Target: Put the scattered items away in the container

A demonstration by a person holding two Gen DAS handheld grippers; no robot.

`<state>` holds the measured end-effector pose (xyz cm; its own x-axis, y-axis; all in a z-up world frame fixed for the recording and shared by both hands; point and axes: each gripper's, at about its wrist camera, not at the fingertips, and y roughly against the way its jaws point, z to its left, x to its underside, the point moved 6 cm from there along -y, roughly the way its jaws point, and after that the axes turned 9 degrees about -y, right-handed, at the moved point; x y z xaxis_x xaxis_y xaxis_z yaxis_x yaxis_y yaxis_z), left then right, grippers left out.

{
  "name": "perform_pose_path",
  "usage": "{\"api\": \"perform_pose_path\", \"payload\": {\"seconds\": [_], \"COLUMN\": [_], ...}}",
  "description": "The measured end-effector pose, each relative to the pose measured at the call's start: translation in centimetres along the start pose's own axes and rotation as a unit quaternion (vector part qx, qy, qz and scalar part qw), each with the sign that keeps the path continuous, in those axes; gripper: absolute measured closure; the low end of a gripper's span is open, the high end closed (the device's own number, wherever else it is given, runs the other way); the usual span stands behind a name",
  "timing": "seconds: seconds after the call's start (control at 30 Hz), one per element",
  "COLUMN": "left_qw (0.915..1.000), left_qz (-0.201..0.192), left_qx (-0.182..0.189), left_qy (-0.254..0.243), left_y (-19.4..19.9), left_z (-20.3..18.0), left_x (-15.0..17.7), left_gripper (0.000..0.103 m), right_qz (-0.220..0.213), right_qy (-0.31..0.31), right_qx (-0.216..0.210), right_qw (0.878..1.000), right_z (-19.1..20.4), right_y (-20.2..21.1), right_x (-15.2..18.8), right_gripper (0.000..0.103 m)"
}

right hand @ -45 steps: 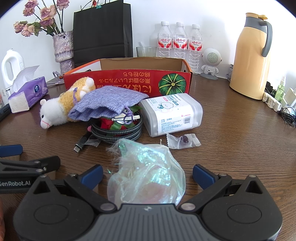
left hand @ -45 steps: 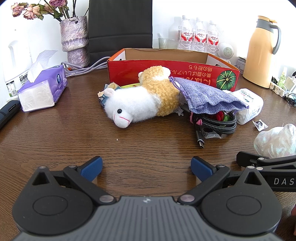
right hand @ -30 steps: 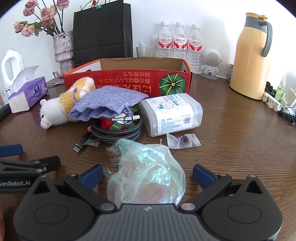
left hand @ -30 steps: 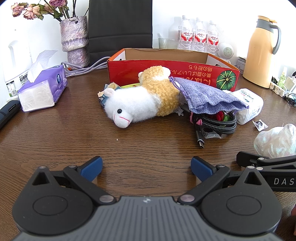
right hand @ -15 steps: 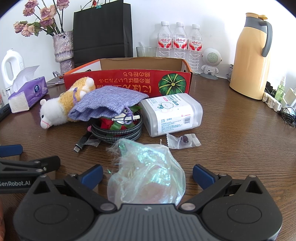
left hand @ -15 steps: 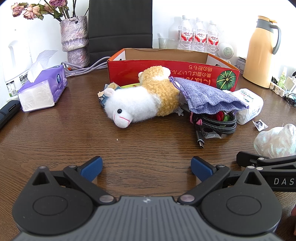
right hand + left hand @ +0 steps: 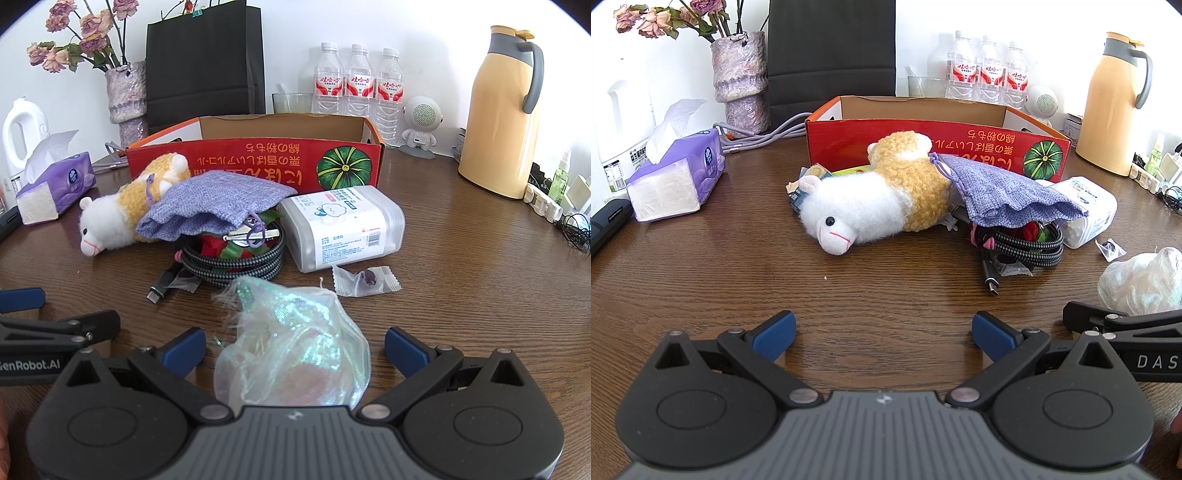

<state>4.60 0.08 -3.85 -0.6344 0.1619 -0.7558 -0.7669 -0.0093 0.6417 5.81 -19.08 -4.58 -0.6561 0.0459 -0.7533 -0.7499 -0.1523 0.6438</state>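
Home table [image 7: 701, 280], flower vase [image 7: 740, 81], thermos [image 7: 502, 110]

left gripper [image 7: 882, 334] low, fingers [image 7: 774, 334] spread wide; right gripper [image 7: 294, 350] same, side by side.

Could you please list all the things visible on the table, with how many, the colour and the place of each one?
cardboard box: 1, red, behind the pile
plush toy: 1, white and yellow, lying before the box
cloth pouch: 1, purple, over the toy and cable
cable: 1, black, coiled under the pouch
wipes pack: 1, white, right of the cable
candy: 1, clear wrapper, before the wipes
sheer bag: 1, iridescent, between the right gripper's fingers
tissue box: 1, purple, far left
bottles: 3, clear, at the wall
thermos: 1, yellow, right
left gripper: open
right gripper: open
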Motion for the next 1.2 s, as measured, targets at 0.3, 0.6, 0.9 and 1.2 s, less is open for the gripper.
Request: {"api": "perform_pose_path", "payload": {"seconds": [0.3, 0.6, 0.9, 1.2], "left_qw": [1.0, 0.9996, 0.9901, 0.9851], "left_qz": [0.0, 0.0, -0.064, 0.011], "left_qx": [0.0, 0.019, 0.124, 0.156], "left_qy": [0.0, -0.022, 0.02, 0.071], "left_y": [0.0, 0.1, 0.7, -2.7], "left_z": [0.0, 0.0, -0.9, -1.7], "left_x": [0.0, -0.5, -8.2, -7.8], "left_gripper": [0.0, 0.0, 0.012, 0.102], "right_qz": [0.0, 0.002, -0.03, -0.029], "right_qy": [0.0, 0.005, 0.016, 0.0], "right_qx": [-0.001, -0.005, -0.055, -0.085], "right_qw": [1.0, 1.0, 0.998, 0.996], "right_z": [-0.1, -0.1, -1.5, -2.1], "right_y": [0.0, 0.1, 4.5, 4.7], "right_x": [0.0, 0.1, -1.1, -0.4], "right_gripper": [0.0, 0.0, 0.0, 0.057]}}
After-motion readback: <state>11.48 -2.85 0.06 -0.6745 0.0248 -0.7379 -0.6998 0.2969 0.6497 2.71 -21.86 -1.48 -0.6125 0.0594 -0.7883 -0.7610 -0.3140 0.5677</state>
